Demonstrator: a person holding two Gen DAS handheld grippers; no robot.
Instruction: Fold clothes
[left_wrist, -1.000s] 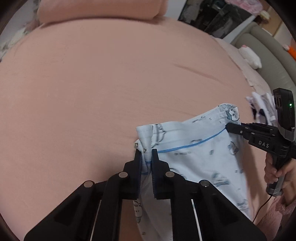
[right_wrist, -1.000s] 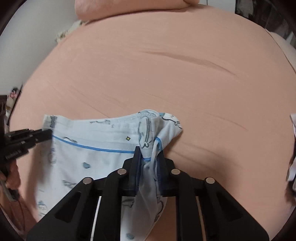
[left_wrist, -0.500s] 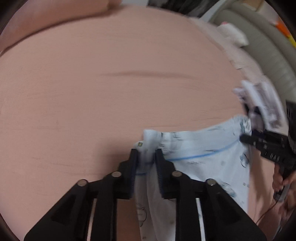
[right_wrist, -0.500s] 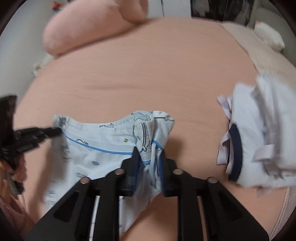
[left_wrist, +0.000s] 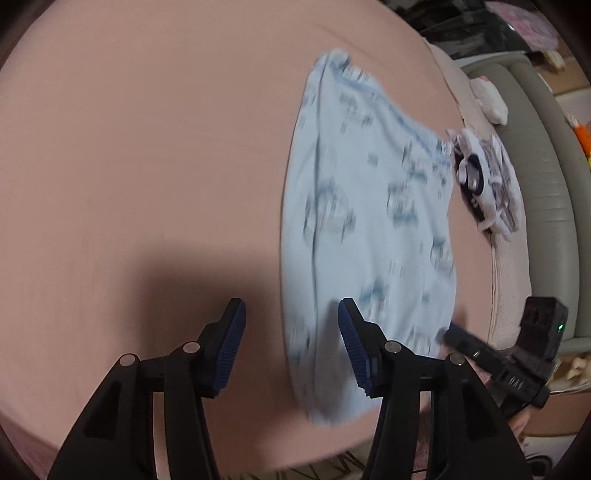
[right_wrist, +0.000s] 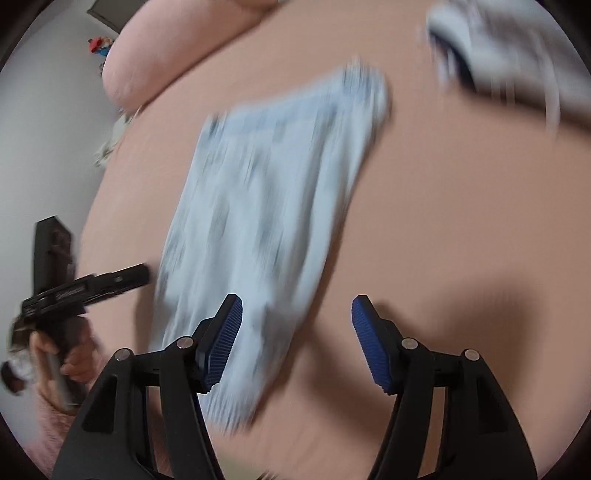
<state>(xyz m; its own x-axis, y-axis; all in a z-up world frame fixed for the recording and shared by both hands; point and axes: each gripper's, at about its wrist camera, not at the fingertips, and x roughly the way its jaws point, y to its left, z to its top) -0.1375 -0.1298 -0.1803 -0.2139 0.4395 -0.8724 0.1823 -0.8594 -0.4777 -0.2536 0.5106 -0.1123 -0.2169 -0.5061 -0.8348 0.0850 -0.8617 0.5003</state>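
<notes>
A light blue printed garment (left_wrist: 369, 229) lies spread flat on the pink bed; it also shows, blurred, in the right wrist view (right_wrist: 266, 206). My left gripper (left_wrist: 291, 325) is open and empty, with its right finger over the garment's near left edge. My right gripper (right_wrist: 297, 321) is open and empty, with its left finger over the garment's near right part. The right gripper appears at the lower right of the left wrist view (left_wrist: 502, 358), and the left gripper appears at the left of the right wrist view (right_wrist: 85, 288).
A crumpled white and navy garment (left_wrist: 487, 184) lies at the bed's right side, blurred in the right wrist view (right_wrist: 509, 59). A pink pillow (right_wrist: 173, 55) lies at the head. A grey padded bed frame (left_wrist: 546, 177) runs along the right.
Both grippers opened and let go of the blue garment's waistband. The garment now lies flat, and both grippers have pulled back toward its near end.
</notes>
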